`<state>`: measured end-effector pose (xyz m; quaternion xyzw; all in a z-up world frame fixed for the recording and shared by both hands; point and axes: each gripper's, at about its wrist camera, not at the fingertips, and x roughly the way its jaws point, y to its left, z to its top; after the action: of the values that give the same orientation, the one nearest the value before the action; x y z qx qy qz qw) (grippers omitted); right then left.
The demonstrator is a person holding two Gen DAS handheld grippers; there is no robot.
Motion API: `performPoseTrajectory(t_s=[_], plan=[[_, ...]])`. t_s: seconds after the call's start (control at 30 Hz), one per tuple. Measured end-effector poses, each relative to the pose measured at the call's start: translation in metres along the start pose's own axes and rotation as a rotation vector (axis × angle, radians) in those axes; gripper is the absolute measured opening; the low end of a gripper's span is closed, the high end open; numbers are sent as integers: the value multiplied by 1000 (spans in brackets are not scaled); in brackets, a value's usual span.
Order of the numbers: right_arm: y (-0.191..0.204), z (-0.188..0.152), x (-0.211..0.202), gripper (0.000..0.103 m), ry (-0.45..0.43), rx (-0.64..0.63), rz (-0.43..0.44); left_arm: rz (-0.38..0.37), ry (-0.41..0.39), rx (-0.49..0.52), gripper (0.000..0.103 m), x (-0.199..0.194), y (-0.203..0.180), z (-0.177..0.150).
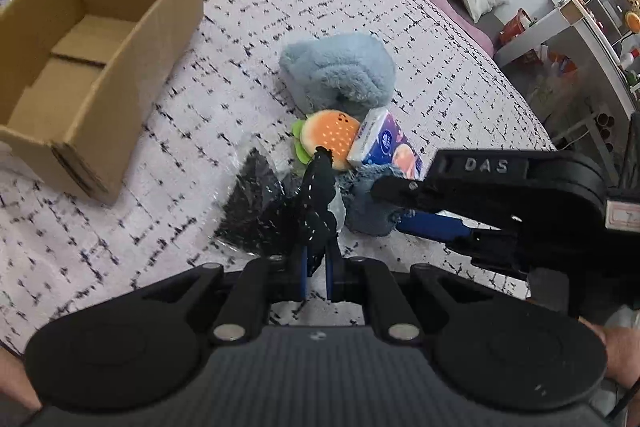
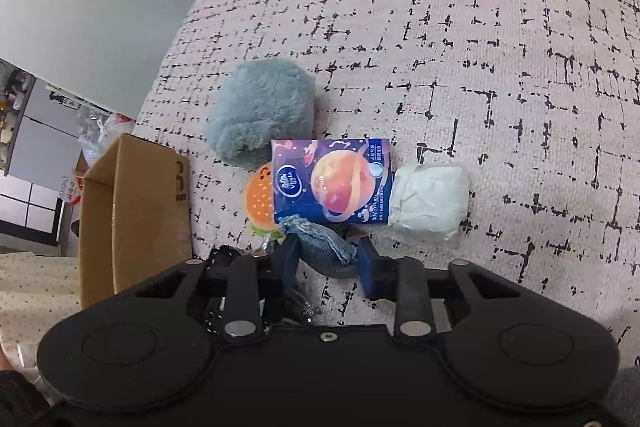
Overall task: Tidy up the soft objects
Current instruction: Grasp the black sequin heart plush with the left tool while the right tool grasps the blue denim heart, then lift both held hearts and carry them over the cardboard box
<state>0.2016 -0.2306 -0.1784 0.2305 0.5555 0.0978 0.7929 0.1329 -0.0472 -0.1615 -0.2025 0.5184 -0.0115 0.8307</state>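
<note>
- Gripping a black speckled cloth (image 1: 316, 203), the left claw (image 1: 316, 259) has its blue pads pressed together on the fabric, which stands up between them and drapes to its left over a clear plastic wrapper on the bed.
- Closed on a small denim pouch (image 2: 324, 247) with frayed ends, the right claw (image 2: 326, 267) squeezes it from both sides; the pouch sits just in front of the tissue pack and bulges between the blue pads.
- In the left wrist view, the right claw (image 1: 404, 203) enters from the right side, its fingers clamped on the same denim pouch (image 1: 368, 203), which lies just beside the black cloth.
- A small burger plush (image 1: 330, 139) rests on the bed cover (image 1: 248, 27), touching the left end of a blue tissue pack (image 2: 332, 181) printed with an orange planet.
- Behind those two lies a fluffy blue-grey plush (image 2: 260, 115), touching both.
- A pale, crumpled soft packet (image 2: 428, 201) lies against the right end of the tissue pack in the right wrist view.
- An open cardboard box (image 1: 100, 67) stands on the bed to the left of the pile, apart from it, with nothing visible inside.
- The bed cover is off-white with a broken black grid pattern; cluttered shelves stand beyond its far edge.
</note>
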Motion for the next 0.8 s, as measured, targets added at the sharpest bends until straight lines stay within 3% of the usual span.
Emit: performPoseTrajectory(t_s=[0.33,0.8], plan=[[5,-16,-30,15,-69,-50,63,13,-55,22,8,-31,-7,2],[-5,-32,-72,15,-150,20,276,19,-136,55,8,-78,-10,-3]])
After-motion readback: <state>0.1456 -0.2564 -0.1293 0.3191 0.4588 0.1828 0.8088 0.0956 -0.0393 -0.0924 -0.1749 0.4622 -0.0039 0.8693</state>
